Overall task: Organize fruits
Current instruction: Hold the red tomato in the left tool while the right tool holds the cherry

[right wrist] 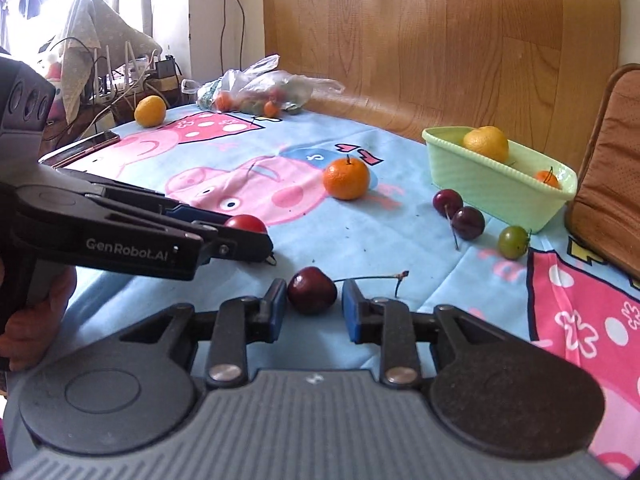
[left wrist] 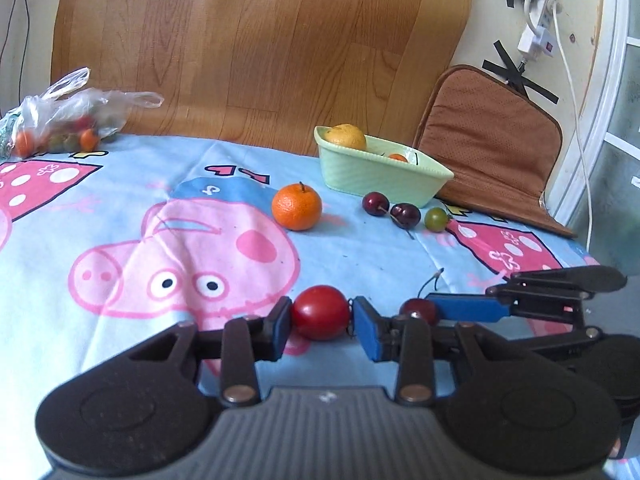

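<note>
1. The red tomato (left wrist: 320,312) sits clamped between the blue pads of the left gripper (left wrist: 322,322), well in front of the green basket (left wrist: 384,178). It looks smooth, glossy and thin-skinned, so I judge it light, slippery and easily bruised; the hold across its widest part suits it.
2. The dark cherry (right wrist: 312,290) lies between the jaws of the right gripper (right wrist: 313,312), which has closed around it; the left pad touches it, the right shows a slight gap. It is small, round and firm-looking. Its thin stem points toward the basket side and is best left alone.
3. Just before the basket lie two more cherries (left wrist: 392,208) and a green tomato (left wrist: 436,219); an orange (left wrist: 297,206) sits to its left.
4. The basket is ribbed plastic and holds a yellow fruit (left wrist: 346,136).
5. Everything rests on a soft cartoon-print cloth (left wrist: 120,208).
</note>
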Motion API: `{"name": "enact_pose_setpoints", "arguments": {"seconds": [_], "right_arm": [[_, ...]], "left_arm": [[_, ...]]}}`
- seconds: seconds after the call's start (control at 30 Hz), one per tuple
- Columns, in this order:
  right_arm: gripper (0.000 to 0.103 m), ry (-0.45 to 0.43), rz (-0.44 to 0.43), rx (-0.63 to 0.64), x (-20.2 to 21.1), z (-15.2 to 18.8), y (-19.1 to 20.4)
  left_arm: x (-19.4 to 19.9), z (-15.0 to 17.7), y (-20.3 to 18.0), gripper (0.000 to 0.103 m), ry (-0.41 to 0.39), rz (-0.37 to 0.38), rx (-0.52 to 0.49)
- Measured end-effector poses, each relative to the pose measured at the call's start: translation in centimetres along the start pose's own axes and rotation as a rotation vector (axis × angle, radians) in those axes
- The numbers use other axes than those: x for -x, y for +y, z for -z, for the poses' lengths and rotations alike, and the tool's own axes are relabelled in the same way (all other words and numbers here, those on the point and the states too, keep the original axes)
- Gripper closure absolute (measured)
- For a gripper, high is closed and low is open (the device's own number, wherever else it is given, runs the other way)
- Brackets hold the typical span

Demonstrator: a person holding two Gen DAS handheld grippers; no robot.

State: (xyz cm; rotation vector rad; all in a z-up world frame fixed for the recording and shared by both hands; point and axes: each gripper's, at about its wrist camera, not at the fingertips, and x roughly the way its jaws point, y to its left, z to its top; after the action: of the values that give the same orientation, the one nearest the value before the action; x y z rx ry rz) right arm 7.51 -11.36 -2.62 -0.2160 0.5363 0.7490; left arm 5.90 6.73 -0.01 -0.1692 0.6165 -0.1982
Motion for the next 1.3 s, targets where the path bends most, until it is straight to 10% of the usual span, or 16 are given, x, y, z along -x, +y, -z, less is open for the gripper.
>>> {"name": "enact_pose_setpoints", "arguments": {"seconds": [1.3], "right_arm": [[0.073,-0.021,0.063,-0.045,0.55,0.54,0.87]], "left_arm": [[-0.04,0.28,0.34,0.071,-0.015,0.056,0.018]]}}
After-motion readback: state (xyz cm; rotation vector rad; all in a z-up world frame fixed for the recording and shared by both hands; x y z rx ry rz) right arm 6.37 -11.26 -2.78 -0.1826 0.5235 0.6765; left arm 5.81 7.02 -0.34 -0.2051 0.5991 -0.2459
